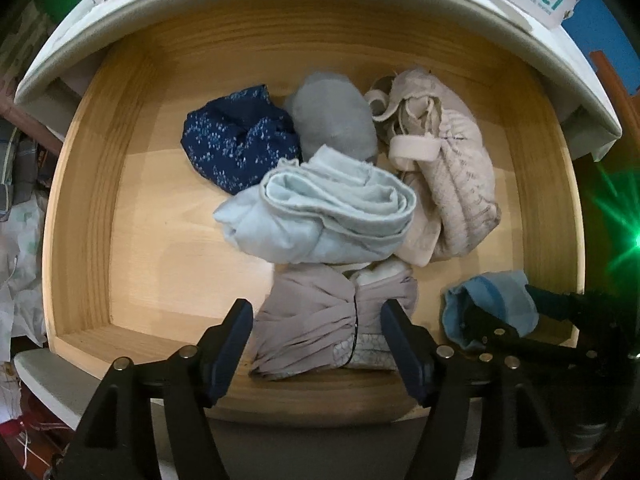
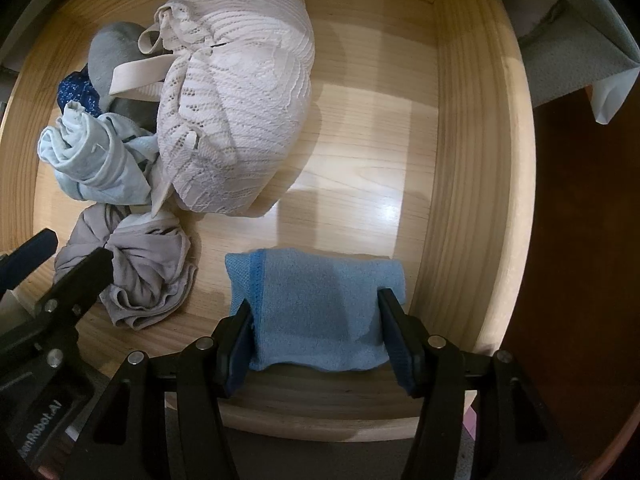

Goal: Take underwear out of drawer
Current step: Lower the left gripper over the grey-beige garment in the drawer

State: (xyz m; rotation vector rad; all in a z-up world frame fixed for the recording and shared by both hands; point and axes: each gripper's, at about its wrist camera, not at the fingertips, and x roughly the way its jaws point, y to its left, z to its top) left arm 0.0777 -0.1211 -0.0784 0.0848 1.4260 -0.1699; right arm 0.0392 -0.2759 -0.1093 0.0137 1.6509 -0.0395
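Right tongs (image 2: 316, 336) clamp the folded blue underwear (image 2: 320, 304) at the drawer (image 2: 472, 160) front-right, long axis across the jaws. Left tongs (image 1: 316, 336) open, straddling the grey bundle (image 1: 320, 320), no grip.

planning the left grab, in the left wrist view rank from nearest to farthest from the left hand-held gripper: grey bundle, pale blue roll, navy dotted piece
1. Grey bundle, between the left hand-held gripper's fingers.
2. Pale blue roll, mid drawer, just beyond.
3. Navy dotted piece, back left.
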